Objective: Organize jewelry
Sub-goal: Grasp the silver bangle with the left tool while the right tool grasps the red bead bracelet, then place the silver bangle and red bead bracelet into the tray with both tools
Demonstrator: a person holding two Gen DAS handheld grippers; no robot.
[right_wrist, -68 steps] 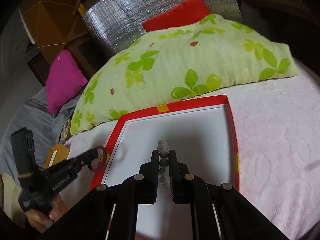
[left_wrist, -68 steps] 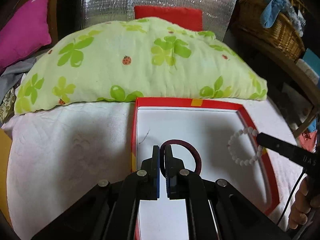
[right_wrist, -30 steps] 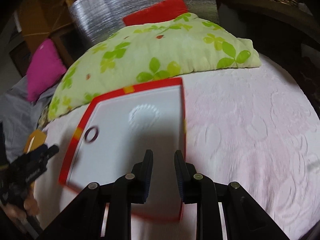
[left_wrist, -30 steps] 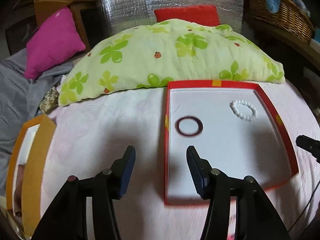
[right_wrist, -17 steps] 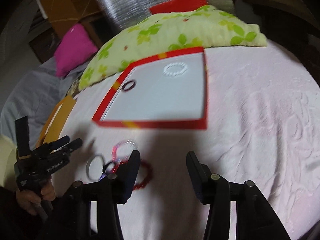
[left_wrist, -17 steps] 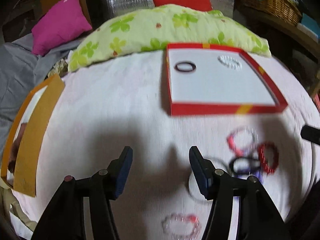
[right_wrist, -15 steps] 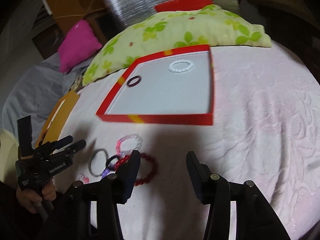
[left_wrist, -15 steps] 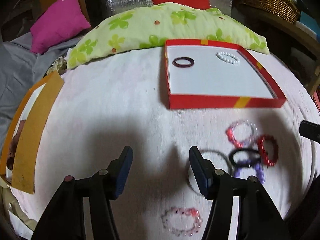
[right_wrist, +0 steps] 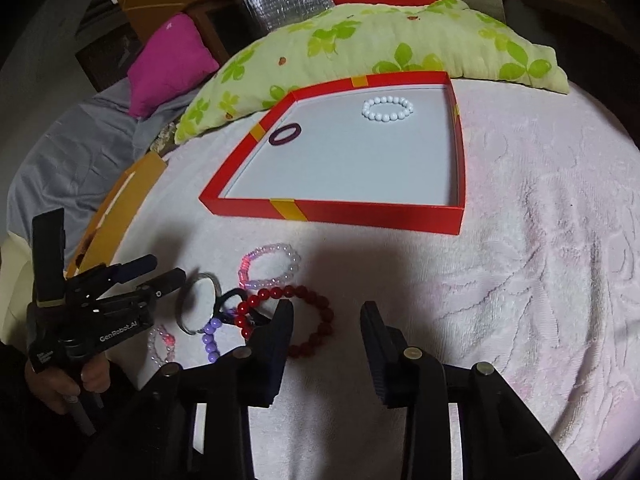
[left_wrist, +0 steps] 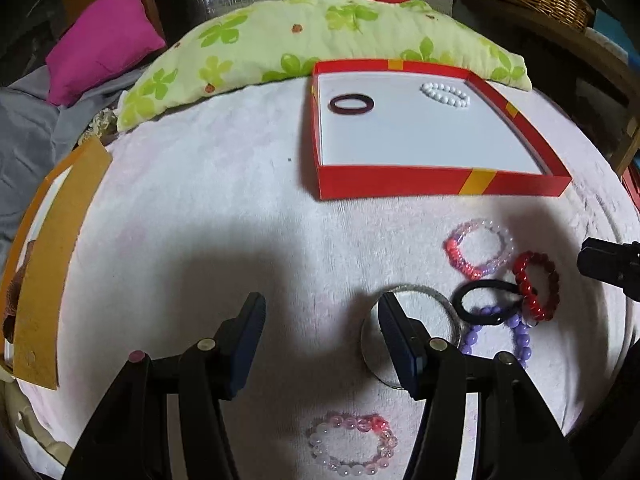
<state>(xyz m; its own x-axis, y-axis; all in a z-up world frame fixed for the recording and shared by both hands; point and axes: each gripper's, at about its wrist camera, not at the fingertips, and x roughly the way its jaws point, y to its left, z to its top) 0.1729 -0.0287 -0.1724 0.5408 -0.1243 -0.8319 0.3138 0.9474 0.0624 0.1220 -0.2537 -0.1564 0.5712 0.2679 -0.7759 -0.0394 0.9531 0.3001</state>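
Both tools are apart and empty. Your left tool (left_wrist: 320,320) hangs by the silver ring (left_wrist: 416,320) on the bed; your right tool (right_wrist: 326,322), just closing a bit, is over the red beads (right_wrist: 288,320). Pick one loop, not the tangle. Earlier both tools were at the box (right_wrist: 256,200), dropping the dark ring (right_wrist: 285,133) and white beads (right_wrist: 387,109)

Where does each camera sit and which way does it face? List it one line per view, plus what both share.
Left wrist: on the left gripper, angled down at loose bracelets and the red tray; open jaws show.
Right wrist: on the right gripper, jaws open after closing, empty; the left hand shows.
Shared: tray, white bead bracelet, dark ring, red bead bracelet, green pillow.
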